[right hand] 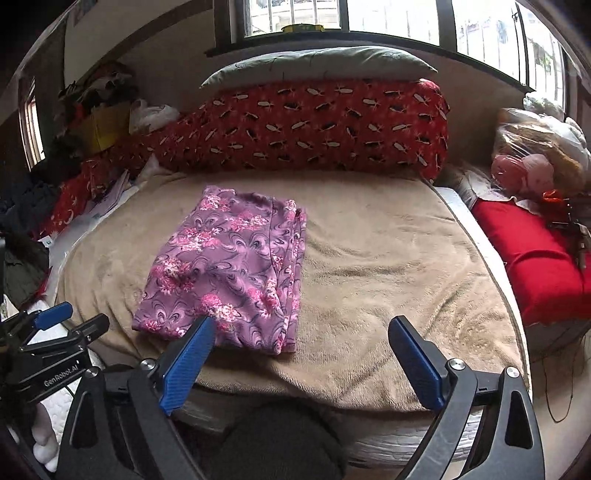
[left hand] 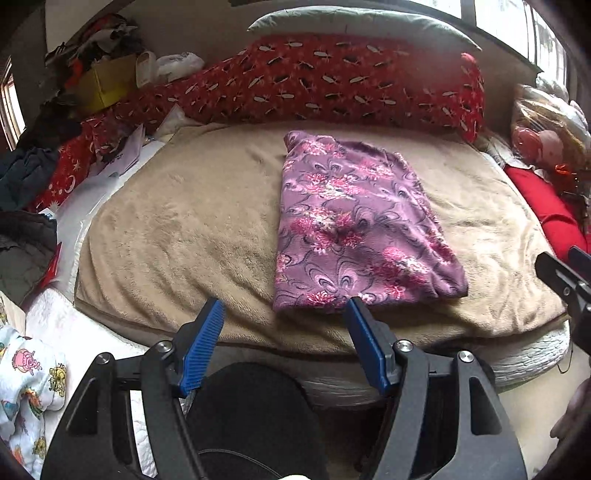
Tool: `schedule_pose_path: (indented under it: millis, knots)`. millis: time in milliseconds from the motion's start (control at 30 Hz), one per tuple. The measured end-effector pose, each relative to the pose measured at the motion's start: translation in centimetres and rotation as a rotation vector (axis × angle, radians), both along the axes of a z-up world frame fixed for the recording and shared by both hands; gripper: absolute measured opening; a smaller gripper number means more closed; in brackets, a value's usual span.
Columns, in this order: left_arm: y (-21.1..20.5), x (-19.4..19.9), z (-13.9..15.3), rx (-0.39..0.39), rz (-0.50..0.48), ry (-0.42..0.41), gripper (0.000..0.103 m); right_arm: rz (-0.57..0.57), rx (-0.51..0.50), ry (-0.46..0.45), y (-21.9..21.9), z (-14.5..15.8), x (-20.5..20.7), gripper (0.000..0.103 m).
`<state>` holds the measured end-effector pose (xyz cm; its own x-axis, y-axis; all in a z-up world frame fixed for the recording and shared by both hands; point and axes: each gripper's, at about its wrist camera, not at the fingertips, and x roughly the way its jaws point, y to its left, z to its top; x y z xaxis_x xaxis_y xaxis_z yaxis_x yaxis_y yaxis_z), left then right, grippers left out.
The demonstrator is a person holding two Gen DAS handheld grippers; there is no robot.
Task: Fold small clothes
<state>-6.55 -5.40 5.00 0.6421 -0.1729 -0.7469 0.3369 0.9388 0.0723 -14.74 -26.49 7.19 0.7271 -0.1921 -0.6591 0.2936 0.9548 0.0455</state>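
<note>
the left gripper [left hand: 284, 306] is closest, with its blue fingers [left hand: 201, 347] apart and nothing between them. the right gripper [right hand: 301, 325] is spread very wide and holds nothing too. both hang over the near edge of the bed [right hand: 373, 439], not touching the cloth.

just past them lies the purple flowery cloth [left hand: 351, 225]. it is folded into a long flat shape and rests on the tan blanket [left hand: 177, 229] that covers the bed. its near end is close to the front edge of the blanket.

a white cloth with cartoon pictures [left hand: 29, 387] sits low on the left. a red cushion [right hand: 532, 254] is off to the right.

farther back is a long red pillow [left hand: 332, 81] with a small pattern. a grey pillow [right hand: 317, 62] sits on top of it, under the window [right hand: 395, 16].
</note>
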Motion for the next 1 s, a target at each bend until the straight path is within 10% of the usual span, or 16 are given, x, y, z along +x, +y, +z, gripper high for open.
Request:
schedule_pose_path:
  millis: [1000]
  knots:
    - [-1.0, -3.5, 0.6, -0.058, -0.096, -0.016, 0.068, -0.003, 0.009, -0.002, 1.1, 0.3, -1.5, 0.097]
